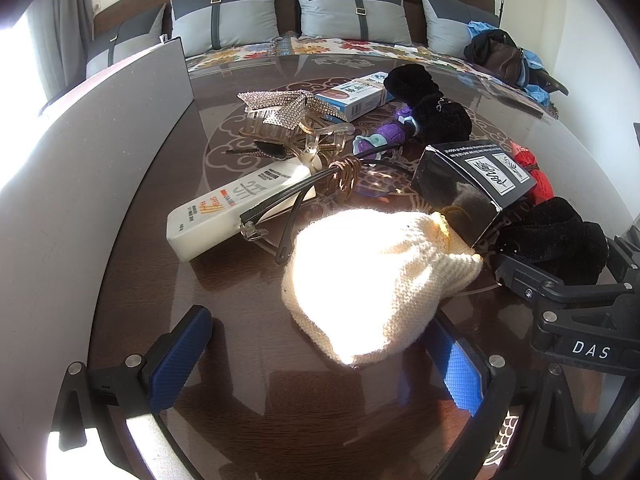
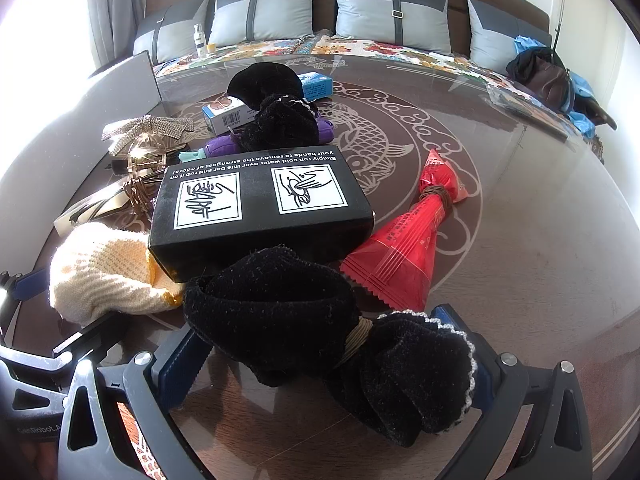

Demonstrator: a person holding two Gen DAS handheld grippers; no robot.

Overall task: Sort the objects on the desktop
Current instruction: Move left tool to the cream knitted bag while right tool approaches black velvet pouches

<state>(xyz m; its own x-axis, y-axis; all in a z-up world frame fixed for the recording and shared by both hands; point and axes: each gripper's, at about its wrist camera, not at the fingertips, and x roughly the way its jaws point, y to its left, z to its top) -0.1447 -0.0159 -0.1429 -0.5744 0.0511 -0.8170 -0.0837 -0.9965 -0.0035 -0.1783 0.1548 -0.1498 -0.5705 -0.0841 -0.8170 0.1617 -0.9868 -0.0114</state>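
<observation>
Cluttered glass surface [image 1: 248, 392], nothing sorted yet; left gripper [image 1: 320, 364] spread apart before knit hat [image 1: 372, 280], right gripper [image 2: 320, 364] wide around black velvet scrunchie [image 2: 328, 332], not clamped.

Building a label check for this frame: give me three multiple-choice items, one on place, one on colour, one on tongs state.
1. What does the black box partly rest on?
A. the cream knitted piece
B. the white tube
C. a pillow

2. What colour is the tied wrapper right of the box?
A. green
B. red
C. white

3. How are the left tongs?
A. shut on the box
B. shut on the tube
C. open, either side of the knitted piece's near end

Answers: 1 A, the box's corner overlaps the knit. 2 B, it is plainly red. 3 C, the blue pads stand wide apart.
</observation>
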